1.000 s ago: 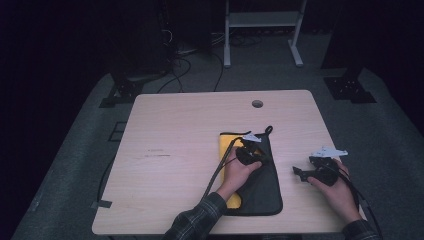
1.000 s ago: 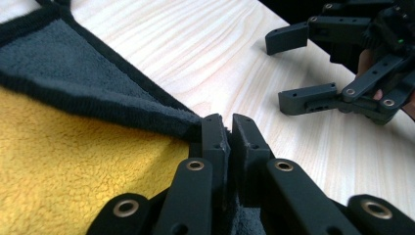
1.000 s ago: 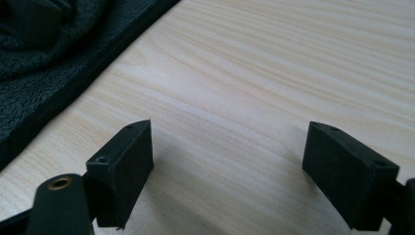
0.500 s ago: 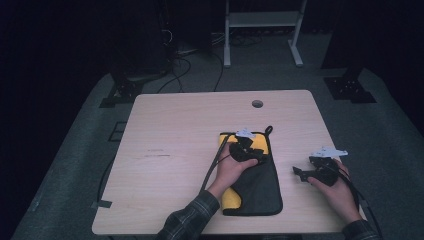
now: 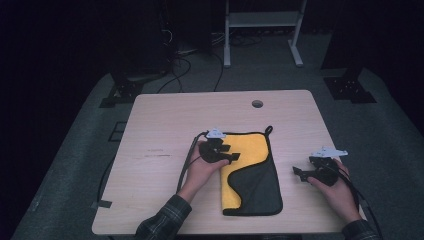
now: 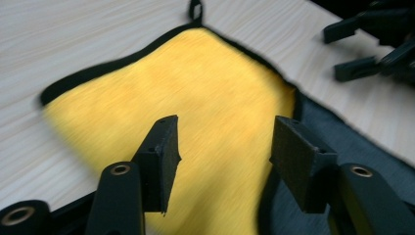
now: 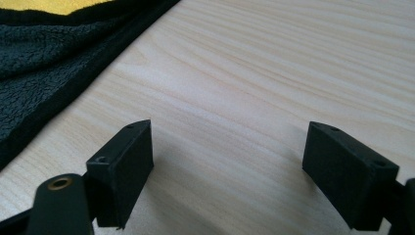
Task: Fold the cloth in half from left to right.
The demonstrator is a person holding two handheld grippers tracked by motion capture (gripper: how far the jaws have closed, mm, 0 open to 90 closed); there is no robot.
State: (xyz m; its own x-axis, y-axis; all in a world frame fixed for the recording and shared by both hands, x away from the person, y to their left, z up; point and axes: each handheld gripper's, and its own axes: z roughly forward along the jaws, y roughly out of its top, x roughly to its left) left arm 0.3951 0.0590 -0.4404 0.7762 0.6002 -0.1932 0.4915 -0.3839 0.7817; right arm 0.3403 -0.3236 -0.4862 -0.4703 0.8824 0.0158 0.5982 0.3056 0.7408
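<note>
My left gripper [image 6: 222, 147], jaws just opening and empty, hovers over the cloth [image 5: 252, 172]; my right gripper [image 7: 235, 171] rests wide beside it.

Both grippers are black: the left gripper [image 5: 231, 156] and the right gripper [image 5: 298, 173] each carry a pale grey three-cornered plate (cables trail behind). Their jaws have brass-coloured rivets and square pads [image 6: 164, 147]. The sleeve [image 5: 162, 222] beside the left gripper's cable is dark plaid.
</note>
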